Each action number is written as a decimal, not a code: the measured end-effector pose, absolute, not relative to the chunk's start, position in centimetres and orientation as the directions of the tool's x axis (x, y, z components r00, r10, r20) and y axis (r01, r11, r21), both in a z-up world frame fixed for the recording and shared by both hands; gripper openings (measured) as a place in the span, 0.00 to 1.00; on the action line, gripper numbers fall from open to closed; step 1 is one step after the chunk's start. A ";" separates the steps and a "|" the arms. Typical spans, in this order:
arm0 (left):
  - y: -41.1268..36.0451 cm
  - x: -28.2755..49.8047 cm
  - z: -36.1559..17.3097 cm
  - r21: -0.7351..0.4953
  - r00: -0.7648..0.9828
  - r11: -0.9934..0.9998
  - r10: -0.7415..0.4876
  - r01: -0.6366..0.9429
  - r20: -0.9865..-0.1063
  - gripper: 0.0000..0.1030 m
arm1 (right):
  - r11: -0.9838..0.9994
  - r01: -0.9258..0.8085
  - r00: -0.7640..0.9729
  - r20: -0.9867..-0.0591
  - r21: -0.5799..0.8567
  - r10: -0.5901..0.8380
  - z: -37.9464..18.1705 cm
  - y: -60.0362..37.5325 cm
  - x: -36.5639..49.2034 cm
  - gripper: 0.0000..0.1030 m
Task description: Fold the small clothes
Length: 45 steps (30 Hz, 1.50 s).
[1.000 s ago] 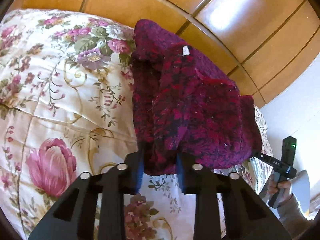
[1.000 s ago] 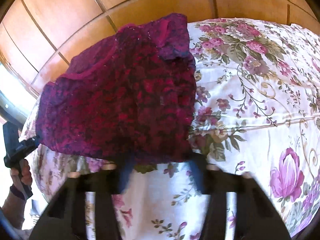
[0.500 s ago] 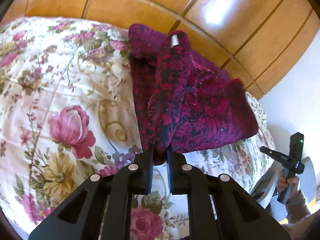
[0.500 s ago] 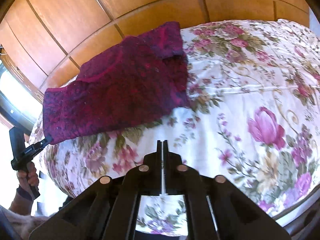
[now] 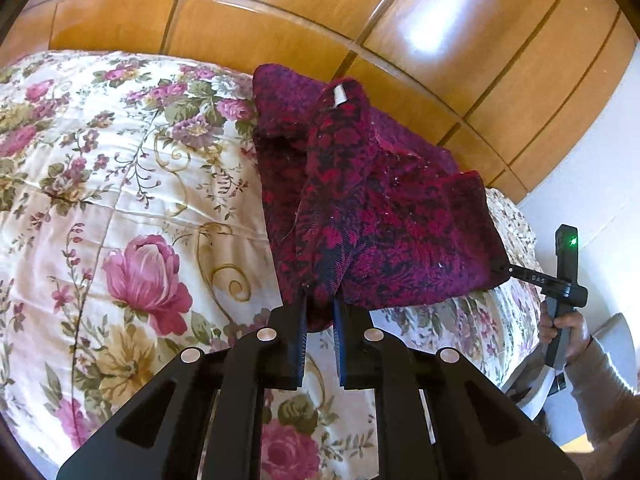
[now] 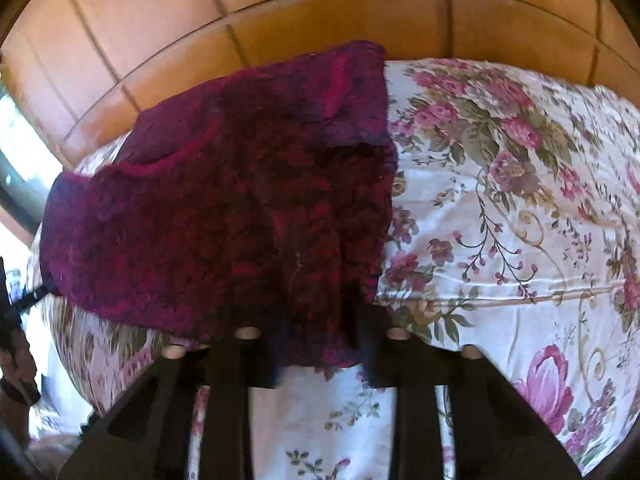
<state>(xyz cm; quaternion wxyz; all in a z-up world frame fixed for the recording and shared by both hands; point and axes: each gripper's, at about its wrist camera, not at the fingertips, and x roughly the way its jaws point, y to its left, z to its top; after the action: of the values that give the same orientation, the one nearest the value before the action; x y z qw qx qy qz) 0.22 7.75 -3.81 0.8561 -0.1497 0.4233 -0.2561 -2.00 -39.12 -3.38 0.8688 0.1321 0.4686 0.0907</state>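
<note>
1. A dark red patterned knit garment (image 5: pixel 380 216) lies on a bed covered with a floral quilt (image 5: pixel 120 184), near the bed's far edge, where a wooden panelled wall (image 5: pixel 280 20) rises behind it.
2. The left gripper (image 5: pixel 320 320) has its fingers (image 5: pixel 294 332) drawn narrow, pinching a raised ridge of the garment's near hem. The cloth runs straight away from the fingers towards the wall, with a small white label (image 5: pixel 340 95) at its far end.
3. The right gripper (image 6: pixel 320 348) sits at the garment's (image 6: pixel 224 216) near hem. Its fingers (image 6: pixel 372 344) stand fairly wide, with cloth lying between and over them. This view is blurred, so whether they grip the fabric cannot be told.
4. In the left camera, another handheld gripper (image 5: pixel 560 276), held in a hand (image 5: pixel 566 332), touches the garment's right-hand corner by the bed's side edge.
5. The garment's long axis appears to run across the bed, side to side. A likely next move carries the near hem away towards the wall, so both grippers would need to travel forward together.
</note>
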 end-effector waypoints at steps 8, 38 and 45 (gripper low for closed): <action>9.2 -3.5 -3.1 -0.511 0.493 0.811 -0.581 0.285 -0.648 0.09 | 0.897 -0.046 0.539 -0.745 0.441 0.394 -1.7 -38.9 -10.1 0.10; 6.6 -0.6 -1.2 -0.332 0.471 0.814 -0.555 0.477 -0.685 0.15 | 0.978 -0.157 0.568 -0.798 0.139 0.204 0.1 -33.1 -6.8 0.19; 8.9 -2.0 2.2 -0.386 0.538 0.788 -0.611 0.479 -0.581 0.12 | 0.962 -0.185 0.636 -0.722 0.199 0.272 5.9 -34.4 -9.2 0.17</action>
<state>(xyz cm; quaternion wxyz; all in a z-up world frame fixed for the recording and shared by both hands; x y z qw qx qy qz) -1.98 8.92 2.17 0.8721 -0.0905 0.3653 -0.3127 -9.22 -34.37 5.90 0.9029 0.0533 0.4073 0.1266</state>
